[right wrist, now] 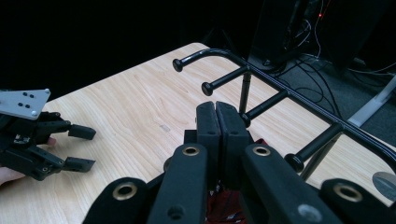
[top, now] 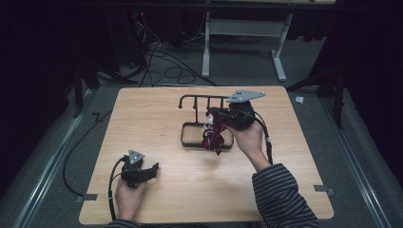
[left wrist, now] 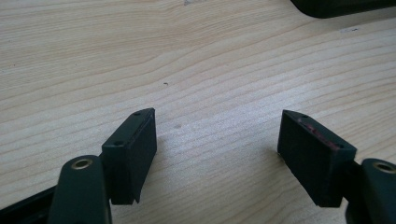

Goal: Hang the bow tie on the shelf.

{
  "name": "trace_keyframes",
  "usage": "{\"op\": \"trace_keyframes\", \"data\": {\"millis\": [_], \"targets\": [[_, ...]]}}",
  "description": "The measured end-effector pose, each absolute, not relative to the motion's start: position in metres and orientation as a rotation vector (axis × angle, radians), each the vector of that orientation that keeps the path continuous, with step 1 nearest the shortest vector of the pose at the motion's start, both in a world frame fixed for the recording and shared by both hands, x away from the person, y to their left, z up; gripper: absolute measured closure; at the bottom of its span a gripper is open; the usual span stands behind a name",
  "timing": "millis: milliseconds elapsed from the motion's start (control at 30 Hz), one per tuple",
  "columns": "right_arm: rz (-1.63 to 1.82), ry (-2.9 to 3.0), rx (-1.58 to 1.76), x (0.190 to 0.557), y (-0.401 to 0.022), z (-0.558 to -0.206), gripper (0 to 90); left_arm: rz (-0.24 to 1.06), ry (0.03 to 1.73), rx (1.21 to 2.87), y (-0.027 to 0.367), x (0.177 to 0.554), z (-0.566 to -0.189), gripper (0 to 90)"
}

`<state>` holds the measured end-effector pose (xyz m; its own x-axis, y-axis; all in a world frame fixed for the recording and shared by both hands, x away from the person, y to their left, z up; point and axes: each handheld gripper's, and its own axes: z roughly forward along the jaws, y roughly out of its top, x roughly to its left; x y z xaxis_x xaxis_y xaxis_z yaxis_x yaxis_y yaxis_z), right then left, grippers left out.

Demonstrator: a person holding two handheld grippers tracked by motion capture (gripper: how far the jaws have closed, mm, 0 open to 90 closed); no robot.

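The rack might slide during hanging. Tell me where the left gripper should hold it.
Probably the base tray's left rim, from above with the open left gripper: that wall is thin and nearest it, away from the red item the right gripper holds.

Striped sleeve [top: 280, 192], black grippers, grey plates

Left tongs [top: 151, 170] rest low with jaws spread wide; right tongs [top: 212, 112], raised, have jaws pressed together.

Black rack [top: 202, 102], dark red cloth [top: 215, 135], light wood table [top: 157, 114], striped sleeve [top: 280, 192]
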<state>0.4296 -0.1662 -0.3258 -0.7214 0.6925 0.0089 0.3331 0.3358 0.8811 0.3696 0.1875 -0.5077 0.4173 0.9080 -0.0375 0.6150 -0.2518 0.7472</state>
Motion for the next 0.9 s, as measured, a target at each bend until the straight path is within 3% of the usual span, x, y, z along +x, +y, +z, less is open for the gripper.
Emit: {"op": "trace_keyframes", "data": {"millis": [900], "targets": [[1.313,2.228,0.957,0.455,-0.157,-0.325,90.0,0.533,1.289,1.973,0.188,0.37,-0.508,28.8]]}}
